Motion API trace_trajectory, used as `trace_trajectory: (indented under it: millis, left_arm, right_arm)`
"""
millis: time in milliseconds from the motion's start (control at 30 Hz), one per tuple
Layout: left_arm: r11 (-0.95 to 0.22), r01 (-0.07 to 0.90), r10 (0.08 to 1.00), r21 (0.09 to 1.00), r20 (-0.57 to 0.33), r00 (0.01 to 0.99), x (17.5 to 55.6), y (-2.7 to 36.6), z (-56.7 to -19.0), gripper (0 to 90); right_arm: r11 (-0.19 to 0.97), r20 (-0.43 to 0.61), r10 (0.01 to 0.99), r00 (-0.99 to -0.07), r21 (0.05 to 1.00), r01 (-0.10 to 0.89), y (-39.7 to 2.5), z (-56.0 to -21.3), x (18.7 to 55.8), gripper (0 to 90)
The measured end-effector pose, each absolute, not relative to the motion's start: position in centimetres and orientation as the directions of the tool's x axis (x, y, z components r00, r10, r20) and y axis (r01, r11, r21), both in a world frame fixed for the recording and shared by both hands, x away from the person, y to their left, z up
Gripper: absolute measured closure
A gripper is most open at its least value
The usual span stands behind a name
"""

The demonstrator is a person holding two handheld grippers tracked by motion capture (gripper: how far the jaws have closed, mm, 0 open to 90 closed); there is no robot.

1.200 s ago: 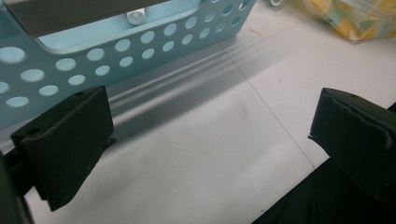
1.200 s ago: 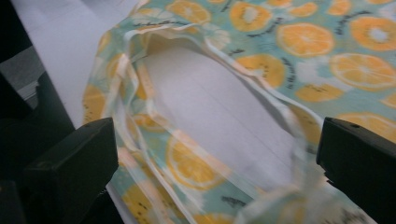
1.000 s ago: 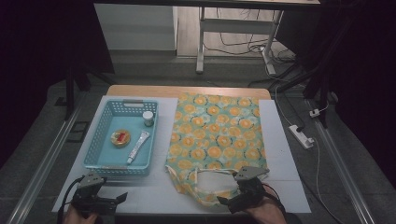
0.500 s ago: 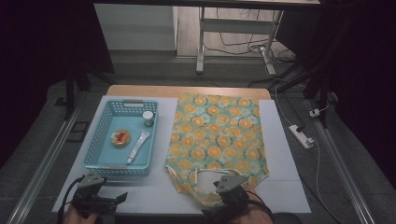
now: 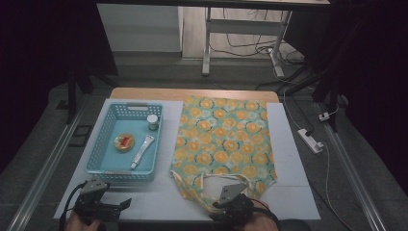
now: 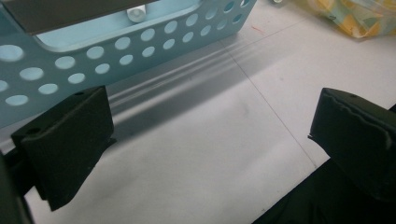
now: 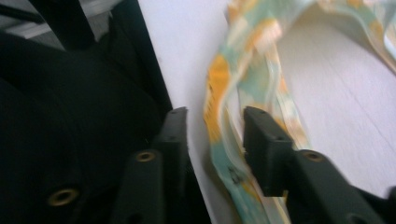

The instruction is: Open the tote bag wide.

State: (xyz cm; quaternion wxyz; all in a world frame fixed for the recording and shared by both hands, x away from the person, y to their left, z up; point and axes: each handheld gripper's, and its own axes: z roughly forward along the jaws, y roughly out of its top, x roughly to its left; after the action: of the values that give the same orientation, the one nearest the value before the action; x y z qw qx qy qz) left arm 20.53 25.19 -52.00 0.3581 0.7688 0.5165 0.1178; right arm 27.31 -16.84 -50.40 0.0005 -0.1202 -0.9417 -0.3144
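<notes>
A fabric tote bag with an orange-flower print lies flat on the white table top, its handle straps towards the near edge. My right gripper sits over the near strap. In the right gripper view the strap runs between the two jaws of that gripper, which stand slightly apart; the picture is blurred. My left gripper rests at the near left, wide open and empty, just before the front wall of a light blue basket.
The blue basket holds a small white-capped jar, a round yellow and red item and a white tube. A power strip lies beyond the table's right edge. A dark sleeve is left of the right jaws.
My right gripper has moved left along the near edge, onto the bag's handle strap. The left gripper, bag and basket have stayed put.
</notes>
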Motion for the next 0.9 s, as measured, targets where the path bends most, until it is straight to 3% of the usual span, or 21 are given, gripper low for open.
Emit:
trace_trajectory:
  millis: [200, 500, 900]
  left_arm:
    - [-0.210, 0.711, 0.880, 0.671, -0.187, 0.436, 20.5, 25.2, -52.0, 0.0]
    - [-0.205, 0.714, 0.881, 0.670, -0.191, 0.432, 20.6, 25.2, -52.0, 0.0]
    - [-0.204, 0.715, 0.882, 0.669, -0.190, 0.430, 20.6, 25.2, -52.0, 0.0]
  right_arm:
    - [0.798, 0.071, 0.218, -0.973, 0.562, 0.219, -17.4, -50.4, 27.6, 88.9]
    - [0.710, 0.111, 0.274, -0.955, 0.647, 0.279, -18.5, -47.7, 29.1, 89.6]
    - [0.657, 0.114, 0.345, -0.932, 0.680, 0.327, -18.6, -45.8, 33.2, 89.5]
